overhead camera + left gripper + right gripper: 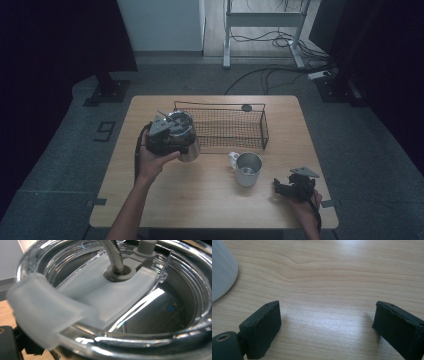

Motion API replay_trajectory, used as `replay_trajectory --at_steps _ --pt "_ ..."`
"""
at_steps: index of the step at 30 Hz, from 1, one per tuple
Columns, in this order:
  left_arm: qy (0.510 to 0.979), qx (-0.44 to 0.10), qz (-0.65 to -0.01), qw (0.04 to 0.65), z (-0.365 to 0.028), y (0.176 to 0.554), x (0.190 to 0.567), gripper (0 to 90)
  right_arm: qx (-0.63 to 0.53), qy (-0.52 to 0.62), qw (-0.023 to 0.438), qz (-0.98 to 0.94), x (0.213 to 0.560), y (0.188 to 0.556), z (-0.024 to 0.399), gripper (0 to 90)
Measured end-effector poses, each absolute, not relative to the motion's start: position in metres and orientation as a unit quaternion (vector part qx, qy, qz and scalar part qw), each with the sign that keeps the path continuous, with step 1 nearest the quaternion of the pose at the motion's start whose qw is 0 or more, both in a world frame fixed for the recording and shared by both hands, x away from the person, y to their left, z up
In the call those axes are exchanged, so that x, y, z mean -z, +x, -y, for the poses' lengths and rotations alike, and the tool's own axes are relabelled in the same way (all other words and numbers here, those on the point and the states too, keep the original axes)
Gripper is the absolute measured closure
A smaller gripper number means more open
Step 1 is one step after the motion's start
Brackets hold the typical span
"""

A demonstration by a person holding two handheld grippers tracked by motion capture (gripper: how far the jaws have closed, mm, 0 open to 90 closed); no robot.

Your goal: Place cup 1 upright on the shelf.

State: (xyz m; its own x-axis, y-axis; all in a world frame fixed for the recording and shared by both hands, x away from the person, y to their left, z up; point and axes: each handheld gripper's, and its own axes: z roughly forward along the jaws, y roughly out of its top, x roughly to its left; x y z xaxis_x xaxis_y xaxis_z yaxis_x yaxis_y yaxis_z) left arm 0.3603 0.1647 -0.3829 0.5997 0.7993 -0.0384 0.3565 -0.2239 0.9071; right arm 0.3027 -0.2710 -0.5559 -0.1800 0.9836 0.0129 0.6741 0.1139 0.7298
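Steel and clear plastic are what the left gripper (pixel 167 134) has to handle here: a tumbler (pixel 184 136) with a transparent lid (pixel 120 302) and a metal straw (pixel 113 253) through the lid's grey seal. In the high view the tumbler is at the front left corner of the wire basket (pixel 227 127), just beside its rim, and the left gripper is right against the tumbler's top. Its own camera is almost on the lid, so I cannot tell if its jaws are apart or clamped on the tumbler.

The step in hand seems to be moving the tumbler at the basket. To do it well, I would keep the tumbler upright, because the straw stands loose in the seal and the lid may only sit by friction. The basket wall is close, so lift clear of the wire before going sideways. A slow move helps, since the steel wall is smooth and can slip.

The right gripper (pixel 295 187) rests on the table (pixel 210 200) near the mug (pixel 247 169), its jaws apart with only wood between them. It should stay low and away.
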Motion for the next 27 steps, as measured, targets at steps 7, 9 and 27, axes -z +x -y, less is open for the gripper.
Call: replay_trajectory --at_steps 7,9,27 --pt "0.746 -0.227 -0.386 0.492 -0.161 0.367 0.376 4.1 -0.309 0.589 0.249 -0.704 0.556 0.303 0.271 7.4" --pt "0.747 -0.228 -0.386 0.492 -0.159 0.369 0.374 4.1 -0.309 0.589 0.250 -0.704 0.556 0.303 0.271 7.4" --pt "0.743 -0.232 -0.395 0.487 -0.153 0.389 0.365 4.1 -0.309 0.588 0.251 -0.704 0.556 0.303 0.271 7.5"
